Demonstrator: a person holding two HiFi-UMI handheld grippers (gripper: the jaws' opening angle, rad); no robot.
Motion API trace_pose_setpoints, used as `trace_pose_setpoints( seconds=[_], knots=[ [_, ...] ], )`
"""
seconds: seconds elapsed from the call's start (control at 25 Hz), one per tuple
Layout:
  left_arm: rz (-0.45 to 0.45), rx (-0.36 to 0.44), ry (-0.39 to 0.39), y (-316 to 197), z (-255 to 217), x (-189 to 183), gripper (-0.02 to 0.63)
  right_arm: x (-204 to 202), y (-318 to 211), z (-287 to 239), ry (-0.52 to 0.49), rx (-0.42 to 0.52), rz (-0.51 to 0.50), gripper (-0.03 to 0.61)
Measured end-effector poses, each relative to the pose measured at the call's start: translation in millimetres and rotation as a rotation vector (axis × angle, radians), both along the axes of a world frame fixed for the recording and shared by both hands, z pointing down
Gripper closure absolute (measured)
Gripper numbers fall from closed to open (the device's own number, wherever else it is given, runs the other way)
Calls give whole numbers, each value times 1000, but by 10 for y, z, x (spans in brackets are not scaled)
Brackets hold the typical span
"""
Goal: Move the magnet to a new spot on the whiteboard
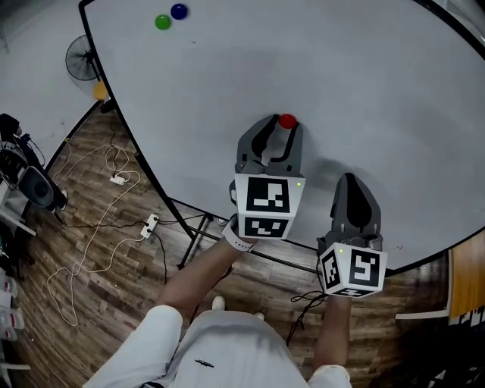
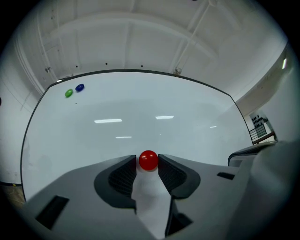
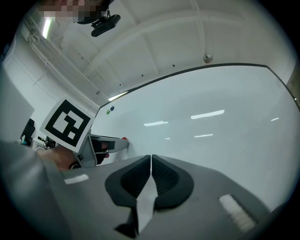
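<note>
A round red magnet (image 1: 287,121) sits on the whiteboard (image 1: 356,68), near its lower middle. My left gripper (image 1: 282,123) is at the board with the red magnet (image 2: 148,160) between its two fingertips, and both pads touch it. In the left gripper view the left gripper (image 2: 148,162) points straight at the board (image 2: 140,117). My right gripper (image 1: 350,182) hangs lower and to the right, close to the board's bottom edge. The right gripper (image 3: 151,158) is shut with nothing in it. In the right gripper view the left gripper (image 3: 105,146) shows at the left.
A green magnet (image 1: 162,22) and a blue magnet (image 1: 179,11) sit near the board's top left corner. Left of the board stand a fan (image 1: 79,59) and a speaker (image 1: 34,188). Cables and a power strip (image 1: 149,226) lie on the wooden floor.
</note>
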State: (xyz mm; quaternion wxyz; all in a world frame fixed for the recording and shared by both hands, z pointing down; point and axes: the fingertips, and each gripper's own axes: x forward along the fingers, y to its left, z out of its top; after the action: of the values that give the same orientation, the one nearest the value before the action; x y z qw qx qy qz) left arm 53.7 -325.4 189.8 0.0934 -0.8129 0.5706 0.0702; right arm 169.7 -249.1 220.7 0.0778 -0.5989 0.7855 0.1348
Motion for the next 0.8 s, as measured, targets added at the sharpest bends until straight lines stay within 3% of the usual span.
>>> trace_pose_setpoints(
  seconds=[0.32,0.8],
  knots=[
    [-50,6,13,17,-10,35,489,5,-17,55,-39,-13,-15,574],
    [29,7,80,34,-5,-9,491,80,4,77,-54,-15,-3,574]
  ],
)
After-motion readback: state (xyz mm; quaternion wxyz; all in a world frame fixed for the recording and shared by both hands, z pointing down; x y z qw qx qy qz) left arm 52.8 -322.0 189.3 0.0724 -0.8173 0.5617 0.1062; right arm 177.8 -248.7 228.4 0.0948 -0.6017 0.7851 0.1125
